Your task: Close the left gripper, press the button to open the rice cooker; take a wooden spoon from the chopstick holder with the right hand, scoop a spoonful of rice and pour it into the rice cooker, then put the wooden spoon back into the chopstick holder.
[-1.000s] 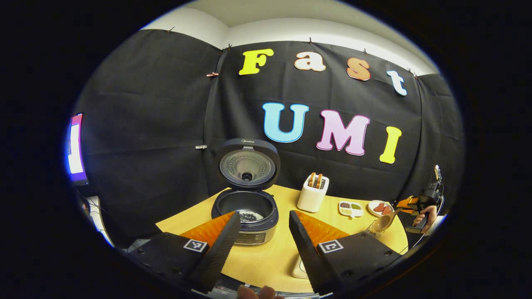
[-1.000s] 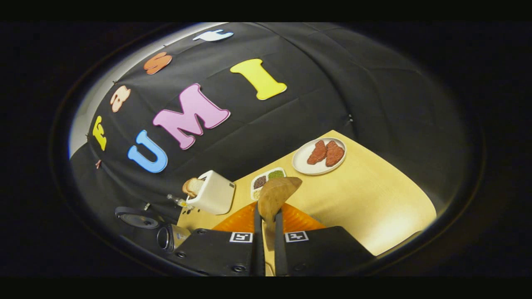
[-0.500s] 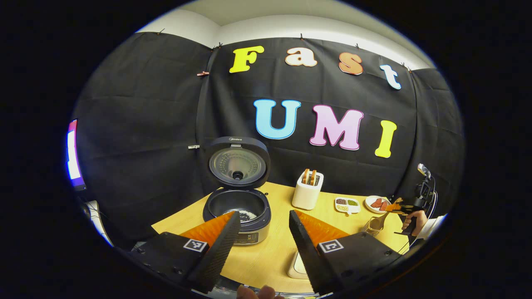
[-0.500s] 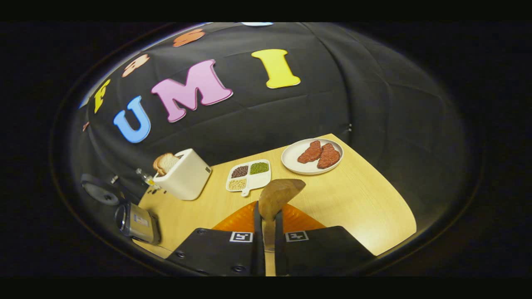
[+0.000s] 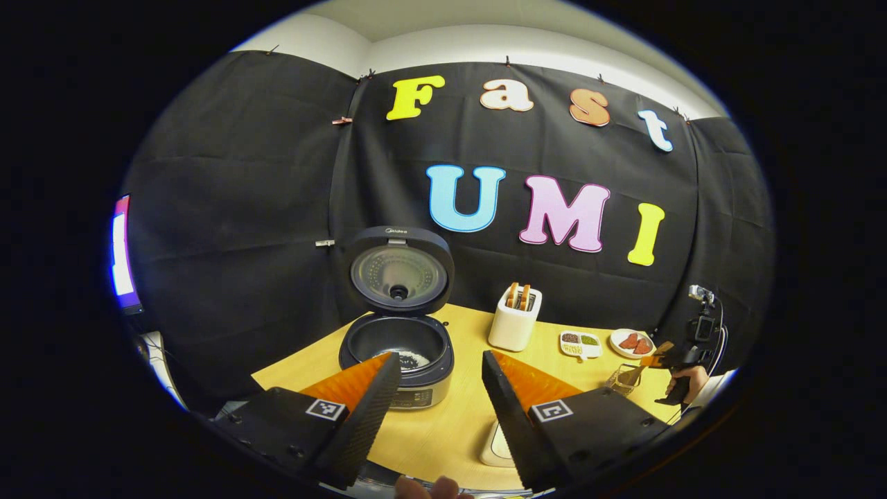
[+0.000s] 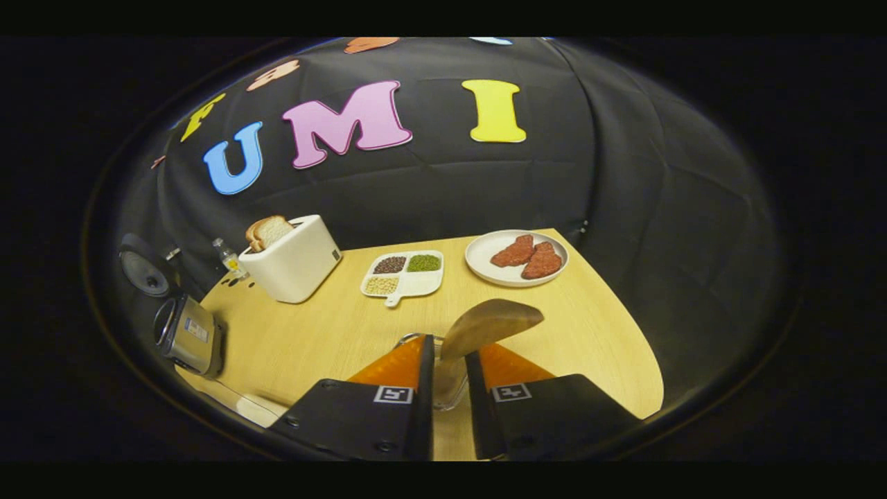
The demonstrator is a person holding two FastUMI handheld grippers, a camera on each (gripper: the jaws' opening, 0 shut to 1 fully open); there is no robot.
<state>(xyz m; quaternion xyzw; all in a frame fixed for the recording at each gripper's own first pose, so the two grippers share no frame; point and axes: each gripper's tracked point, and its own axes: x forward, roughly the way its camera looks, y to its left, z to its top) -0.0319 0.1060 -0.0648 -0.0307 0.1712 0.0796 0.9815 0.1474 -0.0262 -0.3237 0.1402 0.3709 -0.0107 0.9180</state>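
Note:
The rice cooker [image 5: 398,357] stands with its lid [image 5: 400,270] raised, and dark grains lie in its pot. My left gripper [image 5: 441,357] hovers in front of it, open and holding nothing. At the table's right end, the wooden spoon [image 6: 488,322] stands handle-down in the clear chopstick holder [image 6: 449,391], with its bowl up and tilted right. My right gripper [image 6: 449,346] straddles the handle with its jaws slightly parted, open. In the left gripper view, a hand holds the right gripper [image 5: 658,360] just above the holder [image 5: 620,379].
On the wooden table [image 6: 589,333] stand a white toaster [image 6: 294,260] with bread, a divided dish [image 6: 403,274] of grains and a plate [image 6: 516,258] with red pieces. A small bottle [image 6: 223,253] stands behind the toaster. A lit screen [image 5: 121,253] is at far left.
The right gripper levelled out and lowered the spoon's handle into the holder, and its jaws parted a little. The left gripper barely moved.

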